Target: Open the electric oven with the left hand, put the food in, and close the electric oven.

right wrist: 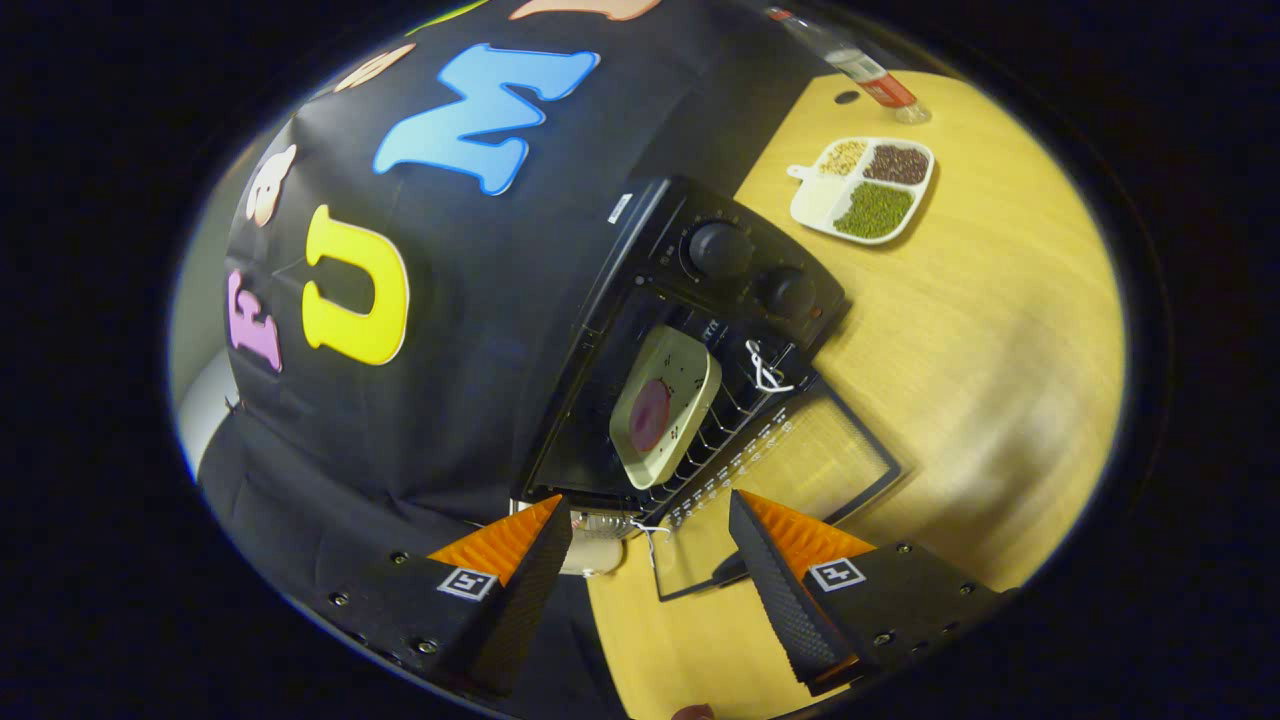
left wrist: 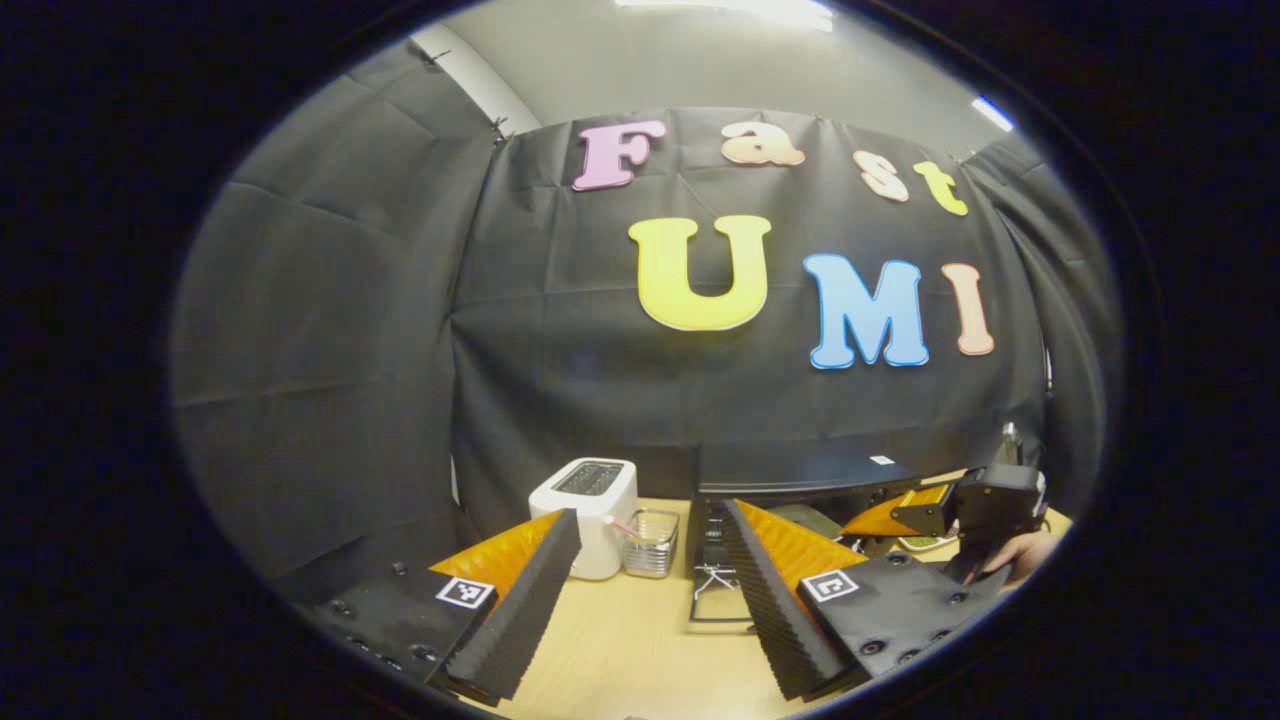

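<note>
The oven (right wrist: pixel 690 330) stands open in the right gripper view, its glass door (right wrist: pixel 800 470) folded down flat on the table (right wrist: pixel 1000 330). On the wire rack (right wrist: pixel 730 420) inside sits a pale square plate (right wrist: pixel 665 405) with a round reddish piece of food (right wrist: pixel 650 415) on it. At about 1 o'clock in that view, well apart from the oven, a divided dish (right wrist: pixel 865 185) holds three heaps of grains: pale, dark red and green. Past it a bottle (right wrist: pixel 870 75) is cut off at the rim.

The right gripper (right wrist: pixel 650 545) is spread wide with nothing between its fingers, just short of the door's near edge. The left gripper (left wrist: pixel 650 570) is likewise spread and empty, above bare table.

In the left gripper view the oven (left wrist: pixel 800 475) sits at 5 o'clock with its door (left wrist: pixel 715 590) down; bare wood lies between the fingers up to it. At 6 o'clock a white toaster (left wrist: pixel 590 515) stands beside a small clear container (left wrist: pixel 652 543); its contents are too small to tell. The right gripper (left wrist: pixel 950 510), held by a hand (left wrist: pixel 1020 555), is at 4 o'clock, partly hidden by the left gripper's finger (left wrist: pixel 780 590). The oven's inside is hidden there.
</note>
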Demonstrator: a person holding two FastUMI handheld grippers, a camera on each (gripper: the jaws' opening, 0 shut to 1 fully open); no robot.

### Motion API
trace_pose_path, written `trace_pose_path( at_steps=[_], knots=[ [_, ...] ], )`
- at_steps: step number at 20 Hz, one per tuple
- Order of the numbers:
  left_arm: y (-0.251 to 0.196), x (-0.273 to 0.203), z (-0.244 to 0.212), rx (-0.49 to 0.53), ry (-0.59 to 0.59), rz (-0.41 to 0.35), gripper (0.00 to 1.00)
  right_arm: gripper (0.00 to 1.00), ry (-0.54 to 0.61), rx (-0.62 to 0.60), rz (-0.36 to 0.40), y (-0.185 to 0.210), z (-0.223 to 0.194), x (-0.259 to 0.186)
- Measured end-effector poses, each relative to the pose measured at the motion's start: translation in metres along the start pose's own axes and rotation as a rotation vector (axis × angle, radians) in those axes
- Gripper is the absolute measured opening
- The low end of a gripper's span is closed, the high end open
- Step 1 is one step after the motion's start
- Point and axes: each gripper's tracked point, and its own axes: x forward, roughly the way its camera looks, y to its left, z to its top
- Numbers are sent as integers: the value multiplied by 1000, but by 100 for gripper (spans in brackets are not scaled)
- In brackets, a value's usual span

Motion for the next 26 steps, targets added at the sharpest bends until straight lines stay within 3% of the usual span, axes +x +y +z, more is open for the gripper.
trace_pose_path(
  at_steps=[9,10,12,13,16,17,18,19,22,26],
  knots=[
    [-57,-4,-52,-36,113,-102,100,97,-62,-420,-43,-41,20,-88],
    [-64,-2,-61,-40,135,-121,96,98,-76,-456,-48,-45,23,-94],
    [-78,2,-79,-53,183,-151,100,97,-108,-537,-59,-49,33,-110],
    [-84,4,-87,-61,203,-164,92,97,-125,-584,-69,-52,38,-117],
    [-99,13,-113,-60,265,-194,100,97,-179,-742,-108,-60,54,-123],
    [-105,16,-120,-55,283,-206,100,98,-195,-804,-119,-61,56,-129],
    [-111,19,-130,-50,304,-220,92,98,-211,-868,-133,-63,58,-135],
    [-117,23,-140,-44,326,-230,100,98,-224,-919,-143,-63,58,-139],
    [-132,30,-167,-40,386,-263,96,98,-236,-996,-164,-65,54,-149],
    [-149,38,-207,-44,497,-295,96,98,-263,-1010,-202,-69,59,-156]
  ],
)
